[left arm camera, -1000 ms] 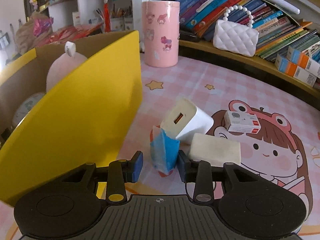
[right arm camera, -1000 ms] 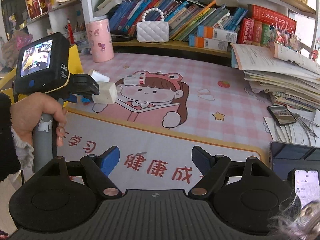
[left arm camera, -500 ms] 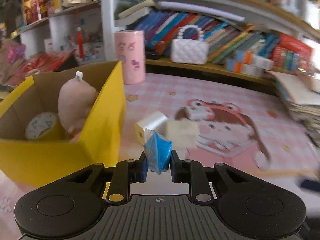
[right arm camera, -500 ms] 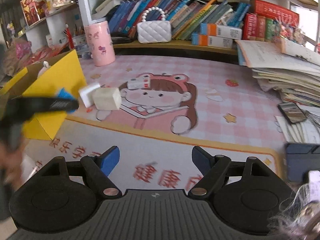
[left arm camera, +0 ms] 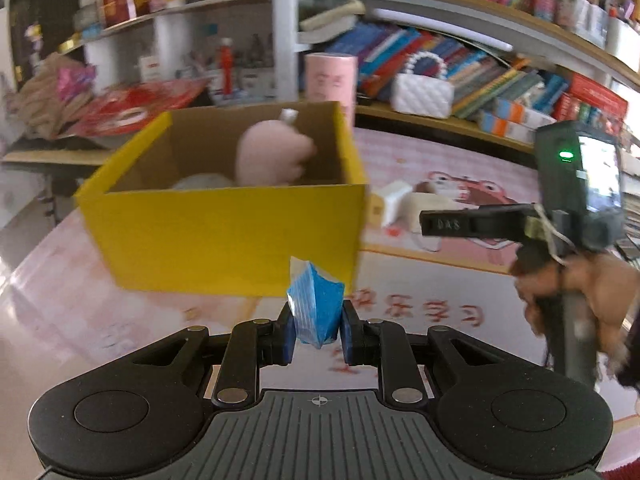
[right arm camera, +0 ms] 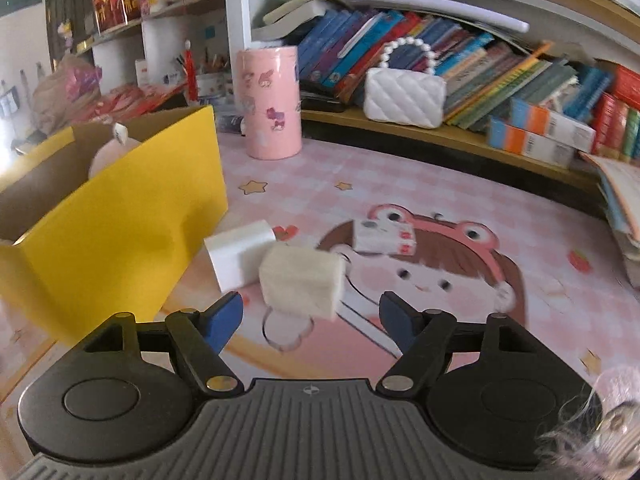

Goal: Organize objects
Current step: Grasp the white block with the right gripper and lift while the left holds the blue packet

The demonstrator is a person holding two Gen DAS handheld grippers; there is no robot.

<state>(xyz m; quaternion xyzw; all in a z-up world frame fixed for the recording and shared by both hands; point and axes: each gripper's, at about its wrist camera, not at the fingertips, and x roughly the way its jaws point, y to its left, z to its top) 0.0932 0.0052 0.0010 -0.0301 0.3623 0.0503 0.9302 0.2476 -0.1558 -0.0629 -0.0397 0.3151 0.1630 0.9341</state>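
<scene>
Left hand-held gripper [left arm camera: 316, 334] pinches a crinkly blue plastic packet [left arm camera: 316, 306] w/ a shallow grip, could slip short of the yellow cardboard box [left arm camera: 224, 228]; right hand-held gripper [right arm camera: 311, 322] closing, nothing gripped yet.

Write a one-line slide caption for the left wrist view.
Left claw grips a blue packet before the yellow box holding a pink plush.

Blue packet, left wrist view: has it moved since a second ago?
Yes. The blue packet stood on the mat beside the white charger; now it is lifted clear, pinched in the left gripper, in front of the yellow box.
</scene>
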